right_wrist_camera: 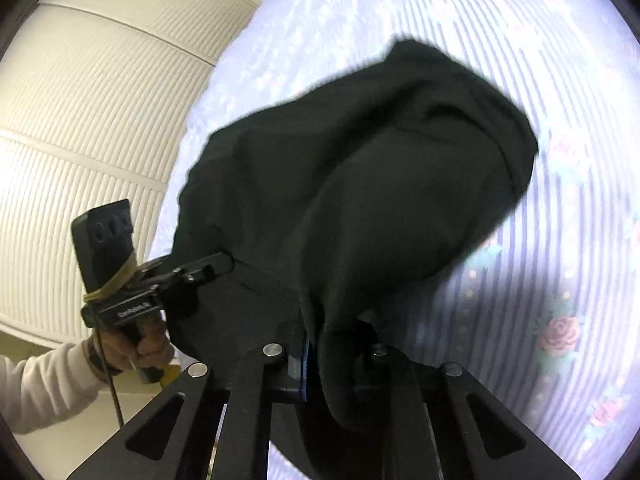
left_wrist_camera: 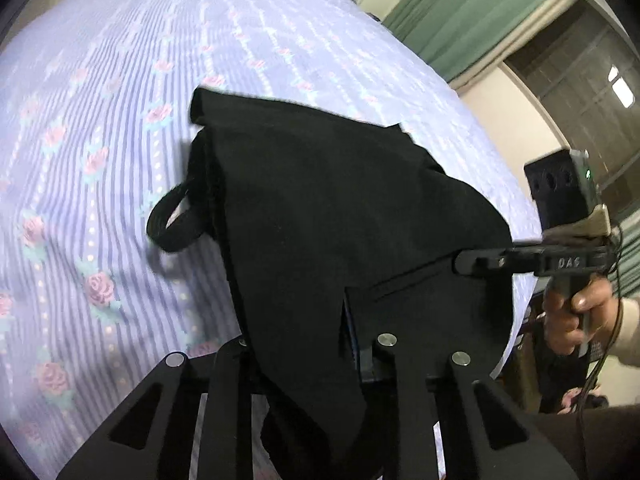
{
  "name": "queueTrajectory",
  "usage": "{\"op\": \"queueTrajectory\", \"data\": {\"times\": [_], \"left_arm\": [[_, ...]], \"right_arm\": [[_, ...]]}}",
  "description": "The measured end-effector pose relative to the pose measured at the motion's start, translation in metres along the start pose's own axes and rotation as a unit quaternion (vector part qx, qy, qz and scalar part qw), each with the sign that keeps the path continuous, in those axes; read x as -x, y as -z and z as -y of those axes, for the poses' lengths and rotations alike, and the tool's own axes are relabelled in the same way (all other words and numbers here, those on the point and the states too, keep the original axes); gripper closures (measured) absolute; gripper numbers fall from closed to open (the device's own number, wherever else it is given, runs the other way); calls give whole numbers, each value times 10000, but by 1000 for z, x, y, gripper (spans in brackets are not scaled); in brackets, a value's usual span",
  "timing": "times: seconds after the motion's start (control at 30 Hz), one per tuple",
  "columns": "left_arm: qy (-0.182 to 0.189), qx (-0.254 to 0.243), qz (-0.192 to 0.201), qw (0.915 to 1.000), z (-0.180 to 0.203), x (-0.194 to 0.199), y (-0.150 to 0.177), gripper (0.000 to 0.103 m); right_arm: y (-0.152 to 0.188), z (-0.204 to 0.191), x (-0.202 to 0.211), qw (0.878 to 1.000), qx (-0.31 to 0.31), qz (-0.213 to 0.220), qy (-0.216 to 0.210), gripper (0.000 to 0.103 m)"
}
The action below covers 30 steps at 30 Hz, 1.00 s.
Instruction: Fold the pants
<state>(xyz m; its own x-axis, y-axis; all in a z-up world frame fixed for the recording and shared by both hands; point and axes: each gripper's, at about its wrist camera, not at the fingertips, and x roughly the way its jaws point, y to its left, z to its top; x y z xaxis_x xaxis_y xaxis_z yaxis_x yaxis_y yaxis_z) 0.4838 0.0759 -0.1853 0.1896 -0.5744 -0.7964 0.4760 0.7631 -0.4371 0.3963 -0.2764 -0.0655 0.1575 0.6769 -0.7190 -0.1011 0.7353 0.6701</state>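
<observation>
The black pants [left_wrist_camera: 328, 208] hang bunched above the bed, held up by both grippers. My left gripper [left_wrist_camera: 316, 344] is shut on one edge of the fabric, which drapes over its fingers. My right gripper [right_wrist_camera: 332, 344] is shut on another edge of the pants [right_wrist_camera: 360, 168]. The right gripper also shows in the left wrist view [left_wrist_camera: 472, 262], pinching the cloth from the right. The left gripper shows in the right wrist view [right_wrist_camera: 224, 264], pinching from the left. A looped cuff or waistband [left_wrist_camera: 176, 220] dangles at the left.
The bed [left_wrist_camera: 120, 140] is covered by a lilac striped sheet with pink roses. Green curtains [left_wrist_camera: 460, 12] and a window are at the right. A white ribbed wall [right_wrist_camera: 88, 120] stands left of the bed.
</observation>
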Motion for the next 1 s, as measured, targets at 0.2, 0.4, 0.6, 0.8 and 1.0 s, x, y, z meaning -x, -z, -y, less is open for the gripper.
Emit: {"op": "queueTrajectory", "data": {"times": [0.2,0.4,0.6,0.8,1.0], "left_arm": [[-60,402,284,9988,16,34,2,81],[-472,734,540,9947,27,84,1,81],[-849,875,875,9887,-11,155,0,81],[-1101,742,922,9869,-94,228,-21,81],[-1196,247,847,9889,-199,296,-60,81]], "right_arm": [[-7,-33,24,9993,338,-96,-127,92],[-22,-61,41,9966,642,-268,-443,92],[-50,-123,22,9899,1141,-458,-704,92],[-67,-216,-38,9859,1436,-303,-807,92],[-106,-304,-116,9877,1334,69,-815,92]]}}
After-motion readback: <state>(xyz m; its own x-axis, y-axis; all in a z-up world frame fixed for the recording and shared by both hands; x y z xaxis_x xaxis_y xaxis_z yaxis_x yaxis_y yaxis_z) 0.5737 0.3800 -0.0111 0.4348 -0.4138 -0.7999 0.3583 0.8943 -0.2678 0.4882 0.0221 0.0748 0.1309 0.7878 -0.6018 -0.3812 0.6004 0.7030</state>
